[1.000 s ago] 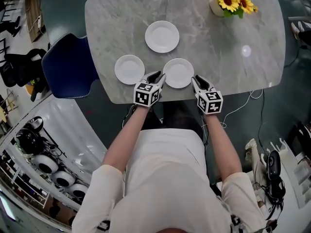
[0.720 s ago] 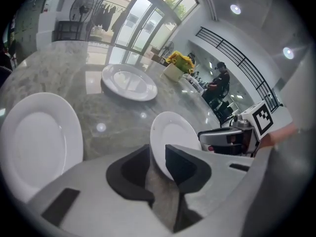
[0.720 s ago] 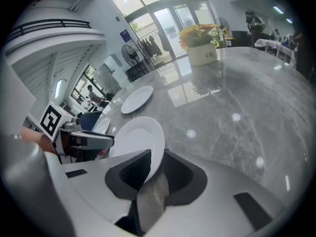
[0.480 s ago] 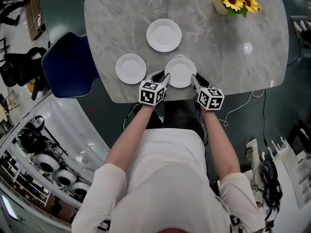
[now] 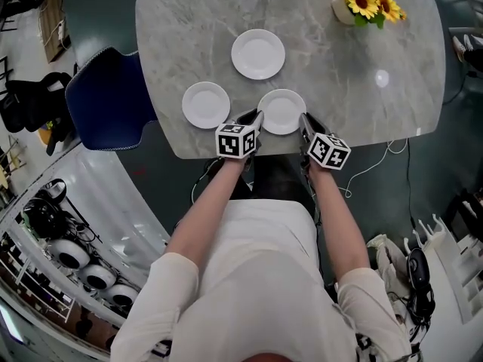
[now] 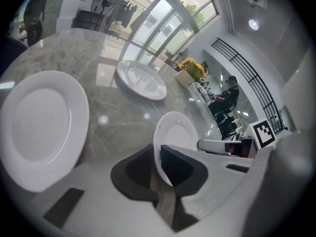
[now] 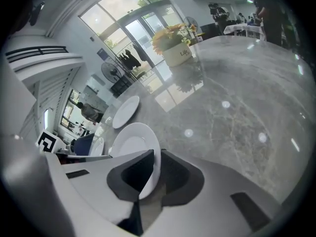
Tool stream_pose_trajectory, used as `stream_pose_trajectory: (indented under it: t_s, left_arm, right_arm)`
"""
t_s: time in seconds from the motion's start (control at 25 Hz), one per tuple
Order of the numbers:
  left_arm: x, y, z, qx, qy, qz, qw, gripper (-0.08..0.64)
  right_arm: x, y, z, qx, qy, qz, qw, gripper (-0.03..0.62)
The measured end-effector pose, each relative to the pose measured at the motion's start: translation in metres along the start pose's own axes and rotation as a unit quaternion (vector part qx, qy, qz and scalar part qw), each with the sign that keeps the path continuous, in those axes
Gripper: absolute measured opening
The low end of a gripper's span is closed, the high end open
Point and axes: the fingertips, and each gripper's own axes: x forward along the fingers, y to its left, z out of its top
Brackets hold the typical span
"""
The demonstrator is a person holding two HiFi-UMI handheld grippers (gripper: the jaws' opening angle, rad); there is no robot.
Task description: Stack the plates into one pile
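Observation:
Three white plates lie on the grey marble table point(image 5: 362, 104). The near plate point(image 5: 281, 111) sits close to the front edge between both grippers. My left gripper point(image 5: 255, 119) has the plate's left rim point(image 6: 177, 132) between its jaws point(image 6: 157, 154), which are closing and pinch it. My right gripper point(image 5: 304, 121) takes the right rim point(image 7: 133, 142) the same way point(image 7: 157, 157), its jaws also closing on it. A second plate point(image 5: 205, 105) lies to the left, and a third, larger plate point(image 5: 258, 54) lies farther back.
A pot of sunflowers point(image 5: 361, 2) stands at the table's far right. A blue chair point(image 5: 109, 100) is pushed against the left side. The table's front edge point(image 5: 226, 153) runs just under the grippers. Cables lie on the floor at the right.
Both grippers have rolled a little and their jaws have narrowed onto the near plate's left and right rims. The plates have not moved on the table.

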Motion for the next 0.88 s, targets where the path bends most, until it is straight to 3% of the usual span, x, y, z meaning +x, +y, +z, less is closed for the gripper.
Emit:
stream_pose_trajectory:
  t_s: [0.4, 0.88]
  left_arm:
    - [-0.035, 0.008, 0.01, -0.007, -0.027, -0.001, 0.9996, 0.044]
    - [-0.1, 0.057, 0.02, -0.04, -0.075, 0.026, 0.9961, 0.043]
  right_arm:
    - [-0.005, 0.038, 0.007, -0.031, -0.005, 0.014, 0.999, 0.064]
    - [0.018, 0.122, 0.004, -0.094, 0.017, 0.052, 0.994, 0.064]
